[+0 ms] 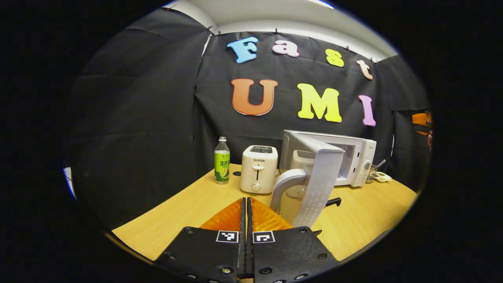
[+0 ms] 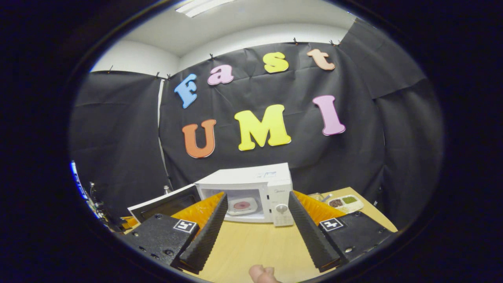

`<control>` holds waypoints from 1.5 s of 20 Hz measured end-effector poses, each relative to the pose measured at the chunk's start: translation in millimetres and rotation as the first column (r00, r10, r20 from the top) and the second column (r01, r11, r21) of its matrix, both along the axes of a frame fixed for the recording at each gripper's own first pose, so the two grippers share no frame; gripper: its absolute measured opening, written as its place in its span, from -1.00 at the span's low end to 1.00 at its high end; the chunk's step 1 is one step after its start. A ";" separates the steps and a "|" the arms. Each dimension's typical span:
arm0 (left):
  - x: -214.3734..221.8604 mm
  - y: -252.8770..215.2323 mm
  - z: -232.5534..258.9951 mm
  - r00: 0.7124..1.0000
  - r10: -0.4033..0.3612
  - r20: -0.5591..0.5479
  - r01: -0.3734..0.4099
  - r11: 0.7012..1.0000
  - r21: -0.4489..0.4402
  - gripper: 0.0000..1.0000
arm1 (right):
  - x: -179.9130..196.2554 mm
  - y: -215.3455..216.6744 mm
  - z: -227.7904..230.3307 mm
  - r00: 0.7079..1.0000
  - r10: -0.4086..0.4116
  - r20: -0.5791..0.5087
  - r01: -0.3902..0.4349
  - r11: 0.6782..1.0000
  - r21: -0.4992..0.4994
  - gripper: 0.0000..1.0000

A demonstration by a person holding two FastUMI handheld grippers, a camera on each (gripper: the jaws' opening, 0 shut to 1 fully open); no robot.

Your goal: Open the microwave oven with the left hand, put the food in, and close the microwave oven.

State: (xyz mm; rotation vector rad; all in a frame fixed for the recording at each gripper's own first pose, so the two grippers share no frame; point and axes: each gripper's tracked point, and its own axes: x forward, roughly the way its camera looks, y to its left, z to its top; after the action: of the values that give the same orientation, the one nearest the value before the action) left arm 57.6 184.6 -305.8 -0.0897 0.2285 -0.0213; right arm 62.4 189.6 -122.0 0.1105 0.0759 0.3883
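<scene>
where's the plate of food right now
In the right gripper view, the plate of food sits inside the open microwave, left of its control panel, framed between the right tongs.

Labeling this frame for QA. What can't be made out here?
- Left gripper view: the open microwave door hides most of the cavity.
- Right gripper view: food on the plate inside the microwave is too small to identify.
- Right gripper view: door partly behind the right gripper.

Wooden table (image 1: 177, 212) bears microwave (image 1: 353, 157), toaster (image 1: 258, 169), bottle (image 1: 222, 161)
</scene>
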 end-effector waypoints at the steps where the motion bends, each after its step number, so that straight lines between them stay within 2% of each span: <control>1: -0.8 -5.2 -1.2 1.000 -0.014 0.000 0.014 1.000 0.002 -1.00 | -2.2 -3.2 1.4 1.000 0.002 0.000 -0.002 1.000 -0.002 0.97; 4: 0.1 -11.8 4.5 0.999 -0.026 0.033 0.026 1.000 0.018 -1.00 | -8.0 -17.1 1.3 1.000 -0.016 0.001 0.016 1.000 -0.014 0.97; 6: 2.2 -27.1 7.8 0.996 -0.066 0.053 0.066 0.998 -0.006 -1.00 | -10.0 -27.4 7.3 1.000 -0.029 0.009 0.029 0.999 -0.024 0.98; 10: 4.3 -57.4 7.9 0.990 -0.129 0.055 0.127 0.991 0.026 -1.00 | -18.1 -55.9 26.1 0.997 -0.065 0.050 0.067 0.997 -0.042 0.97; 12: 4.7 -80.3 8.8 0.983 -0.175 0.054 0.174 0.985 0.013 -1.00 | -24.4 -70.0 35.4 0.994 -0.078 0.071 0.082 0.995 -0.056 0.97; 17: 12.3 -142.2 12.1 0.950 -0.307 0.057 0.306 0.952 0.026 -1.00 | -34.3 -107.0 59.7 0.980 -0.136 0.143 0.150 0.984 -0.094 0.97; 21: 26.5 -191.3 12.7 0.918 -0.394 0.046 0.394 0.919 -0.001 -1.00 | -36.2 -129.1 74.8 0.972 -0.154 0.176 0.165 0.985 -0.054 0.96; 22: 31.2 -203.3 13.4 0.908 -0.415 0.050 0.416 0.909 -0.014 -1.00 | -35.8 -135.7 74.7 0.972 -0.158 0.177 0.168 0.985 -0.045 0.75; 24: 43.4 -225.0 18.6 0.889 -0.453 0.070 0.456 0.889 -0.033 -1.00 | -34.9 -145.3 78.1 0.970 -0.164 0.180 0.173 0.984 -0.034 0.75; 25: 48.7 -233.5 18.5 0.879 -0.470 0.074 0.474 0.880 -0.036 -1.00 | -33.7 -151.1 76.1 0.969 -0.171 0.175 0.181 0.983 -0.038 0.97; 26: 54.4 -242.1 17.0 0.870 -0.488 0.074 0.492 0.870 -0.041 -1.00 | -33.5 -158.5 74.1 0.968 -0.181 0.172 0.191 0.981 -0.042 0.97; 27: 60.3 -251.8 15.0 0.858 -0.509 0.068 0.512 0.858 -0.042 -1.00 | -33.2 -163.5 73.9 0.967 -0.187 0.170 0.197 0.979 -0.045 0.75; 29: 70.3 -263.3 10.6 0.847 -0.529 0.051 0.531 0.847 -0.016 -1.00 | -32.6 -169.4 74.3 0.966 -0.198 0.168 0.207 0.977 -0.042 0.75; 30: 75.4 -267.9 6.3 0.844 -0.534 0.039 0.535 0.845 -0.005 -1.00 | -32.4 -172.9 74.4 0.964 -0.205 0.168 0.214 0.976 -0.039 0.97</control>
State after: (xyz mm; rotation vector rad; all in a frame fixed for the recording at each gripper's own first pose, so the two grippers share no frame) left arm 133.0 -83.2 -299.4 -0.0379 0.2106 -0.5859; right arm 29.9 16.7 -47.5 0.0297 -0.0863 0.1824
